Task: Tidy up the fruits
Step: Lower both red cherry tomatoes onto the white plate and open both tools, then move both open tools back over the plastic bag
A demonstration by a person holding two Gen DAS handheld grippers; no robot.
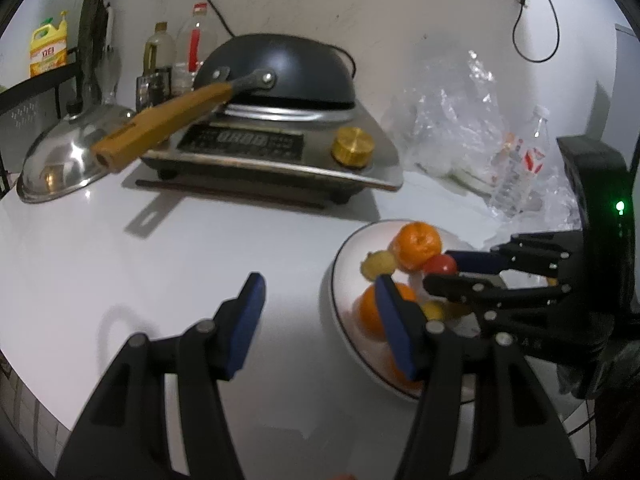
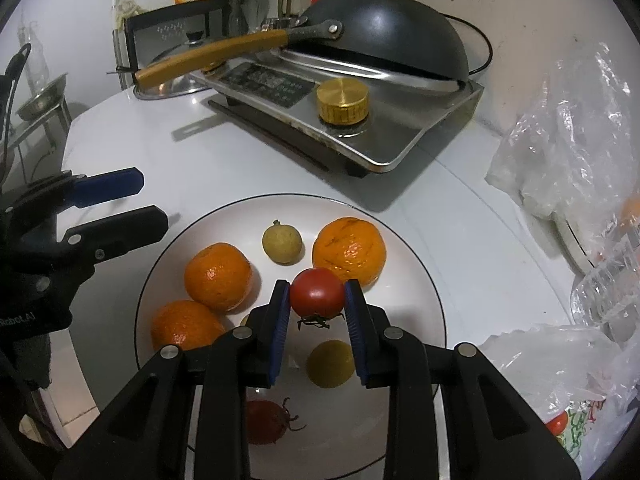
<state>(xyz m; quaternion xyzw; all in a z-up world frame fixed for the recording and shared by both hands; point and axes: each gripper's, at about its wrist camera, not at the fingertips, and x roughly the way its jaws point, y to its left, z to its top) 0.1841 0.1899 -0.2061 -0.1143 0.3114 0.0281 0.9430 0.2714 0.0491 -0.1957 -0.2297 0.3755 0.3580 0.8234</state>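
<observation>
Right gripper angled down over plate, clamped on tomato; left gripper apart, empty.

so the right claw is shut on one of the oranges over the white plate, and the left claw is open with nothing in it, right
Not quite: the right claw is shut on the small red tomato, not an orange. The right wrist view shows its blue pads pressing the tomato's sides over the white plate, with the oranges lying free. The rest holds: the left claw is open with nothing in it.
</observation>
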